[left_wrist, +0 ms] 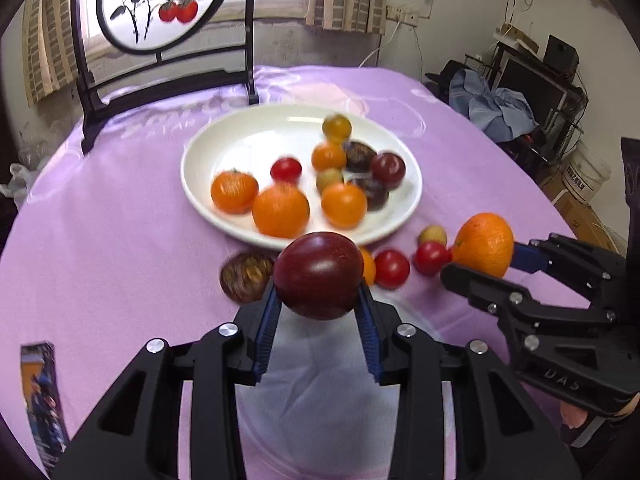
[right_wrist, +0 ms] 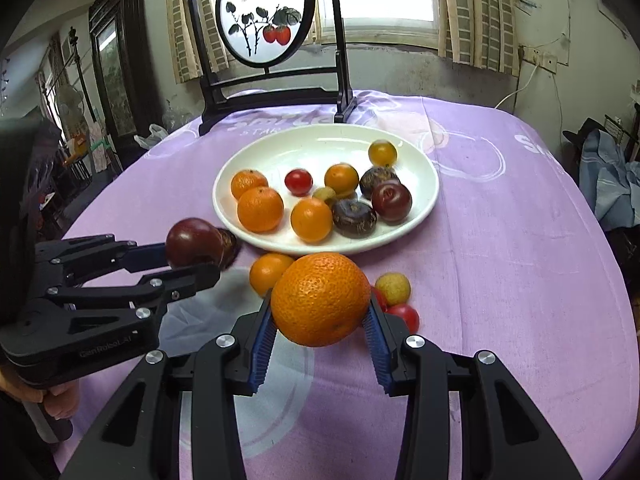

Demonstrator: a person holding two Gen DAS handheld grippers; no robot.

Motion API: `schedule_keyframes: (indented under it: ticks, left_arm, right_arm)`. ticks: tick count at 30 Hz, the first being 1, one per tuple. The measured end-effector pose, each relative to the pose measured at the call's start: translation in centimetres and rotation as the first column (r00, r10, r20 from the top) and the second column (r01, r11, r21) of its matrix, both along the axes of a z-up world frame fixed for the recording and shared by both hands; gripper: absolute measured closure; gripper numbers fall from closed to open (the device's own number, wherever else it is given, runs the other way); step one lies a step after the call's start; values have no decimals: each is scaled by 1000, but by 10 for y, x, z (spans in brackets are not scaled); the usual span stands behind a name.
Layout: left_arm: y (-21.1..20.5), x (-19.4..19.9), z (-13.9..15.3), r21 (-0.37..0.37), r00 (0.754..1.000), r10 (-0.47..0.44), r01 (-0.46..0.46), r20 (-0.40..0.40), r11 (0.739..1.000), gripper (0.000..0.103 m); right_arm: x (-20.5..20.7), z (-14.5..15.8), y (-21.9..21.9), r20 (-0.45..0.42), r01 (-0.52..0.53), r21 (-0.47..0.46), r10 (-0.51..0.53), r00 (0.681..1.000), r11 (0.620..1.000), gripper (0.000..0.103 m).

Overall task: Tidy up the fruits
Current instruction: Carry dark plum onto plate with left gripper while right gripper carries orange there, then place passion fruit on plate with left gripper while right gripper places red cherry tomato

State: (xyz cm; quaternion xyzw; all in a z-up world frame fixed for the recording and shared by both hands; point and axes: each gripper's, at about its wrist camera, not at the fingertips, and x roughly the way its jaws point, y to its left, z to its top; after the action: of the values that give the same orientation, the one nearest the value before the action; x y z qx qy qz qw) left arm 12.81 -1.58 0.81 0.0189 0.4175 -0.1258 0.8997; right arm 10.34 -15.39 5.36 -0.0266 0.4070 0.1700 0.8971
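The left tool (left_wrist: 320,300), black with blue ribbed finger pads, fills the bottom centre of the left wrist view and is clamped on a dark red, glossy round plum (left_wrist: 319,275), one pad pressing each side of the fruit. The same tool (right_wrist: 192,258) enters the right wrist view from the left edge, carrying the plum (right_wrist: 195,242) above the cloth.

The right tool (right_wrist: 320,316), of the same black and blue build, sits at the bottom centre of its own view and grips a large, dimpled orange (right_wrist: 321,298) between its pads. In the left wrist view it (left_wrist: 482,258) reaches in from the right edge with the orange (left_wrist: 485,245) held at its tips.

Just beyond the held fruits, loose ones lie on the purple cloth-covered desk (right_wrist: 500,280): a small orange tangerine (right_wrist: 269,272), a pale yellow-green round fruit (right_wrist: 393,288), a red cherry tomato (right_wrist: 406,315) and, left of the plum, a dark brown ridged fruit (left_wrist: 245,281).

Farther toward the centre of the frame stands a white round ceramic plate (right_wrist: 424,172), bearing oranges, a red tomato, dark brown fruits and a second plum. Behind it, at upper centre, stands a black-framed round painted screen (right_wrist: 264,12) before a curtained window.
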Motion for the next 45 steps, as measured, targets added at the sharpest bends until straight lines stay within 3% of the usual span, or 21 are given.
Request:
schedule_keyframes:
  ticks: [7, 17, 19, 20, 21, 23, 26, 34, 45]
  left_arm:
    - [3, 52, 23, -7, 998, 63, -63, 23, 998, 67]
    - [11, 132, -6, 10, 982, 176, -176, -67, 984, 67]
    - [15, 140, -9, -7, 977, 203, -204, -69, 979, 64]
    - [17, 141, -8, -22, 975, 212, -214, -67, 977, 55]
    - [19, 139, -6, -41, 975, 218, -220, -51, 975, 43]
    - [19, 133, 1, -44, 976, 219, -219, -11, 975, 35]
    - [15, 120, 9, -12, 979, 202, -202, 22, 979, 34]
    - [13, 68, 27, 3, 978, 183, -184, 97, 983, 19]
    - [17, 17, 10, 42, 984, 161, -164, 73, 986, 17]
  right_arm:
    - [51, 17, 20, 51, -19, -47, 21, 998, 999, 61]
    - [123, -15, 25, -28, 42, 3, -42, 999, 999, 59]
    - [129, -18, 20, -43, 55, 30, -53, 998, 998, 55]
    - [128, -18, 18, -41, 62, 35, -60, 997, 997, 53]
    - [127, -17, 17, -34, 60, 37, -58, 998, 998, 49]
    - [121, -13, 15, -11, 52, 29, -52, 999, 998, 47]
    - [110, -4, 12, 14, 48, 22, -48, 999, 999, 44]
    - [68, 8, -8, 36, 52, 15, -52, 998, 999, 42]
    - [18, -9, -39, -6, 83, 45, -82, 997, 996, 40]
